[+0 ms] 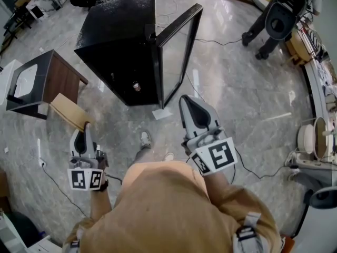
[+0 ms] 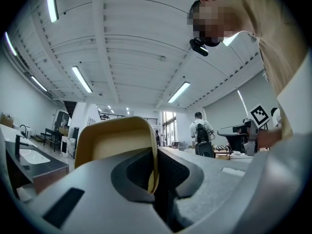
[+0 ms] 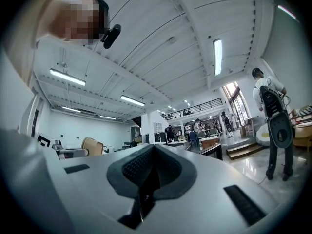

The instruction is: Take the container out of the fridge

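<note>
Tan container [image 1: 70, 111] in left claw [image 1: 82, 130], fridge [image 1: 116, 41] open

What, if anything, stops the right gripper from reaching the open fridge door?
Nothing, probably: the right gripper is empty, fingers together, and only floor lies between it and the open fridge door. The person may need a step closer.

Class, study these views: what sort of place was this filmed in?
Probably a large open lab or workshop hall: polished stone floor, long ceiling strip lights, and a black fridge standing door-open mid-floor.
</note>
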The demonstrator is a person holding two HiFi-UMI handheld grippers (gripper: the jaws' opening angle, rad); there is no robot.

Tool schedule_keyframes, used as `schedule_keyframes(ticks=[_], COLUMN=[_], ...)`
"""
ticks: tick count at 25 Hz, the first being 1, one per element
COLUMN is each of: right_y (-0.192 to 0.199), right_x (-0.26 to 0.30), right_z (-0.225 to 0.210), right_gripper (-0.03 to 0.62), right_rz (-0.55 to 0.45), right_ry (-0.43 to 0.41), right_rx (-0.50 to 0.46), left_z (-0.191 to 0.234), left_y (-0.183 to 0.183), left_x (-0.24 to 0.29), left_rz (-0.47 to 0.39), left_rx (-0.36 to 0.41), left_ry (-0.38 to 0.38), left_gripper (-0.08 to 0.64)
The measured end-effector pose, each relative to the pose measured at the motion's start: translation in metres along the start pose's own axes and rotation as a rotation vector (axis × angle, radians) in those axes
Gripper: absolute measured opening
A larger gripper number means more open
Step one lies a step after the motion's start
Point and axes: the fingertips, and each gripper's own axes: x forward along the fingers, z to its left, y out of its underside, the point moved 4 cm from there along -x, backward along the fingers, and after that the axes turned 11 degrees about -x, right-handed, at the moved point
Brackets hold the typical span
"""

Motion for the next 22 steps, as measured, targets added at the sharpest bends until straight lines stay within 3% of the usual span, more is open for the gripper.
schedule_keyframes(ticks=[22], right_y=[0.000], right_x=[-0.016], right_z=[0.026], right_gripper=[0.000], right_rz=[0.000], right_ry=[0.008], right_rx=[-0.008], left_z=[0.001], left_y=[-0.006], left_x=[-0.027], left_rz=[-0.015], left_rx=[-0.002], left_ry=[0.021], left_gripper=[0.020])
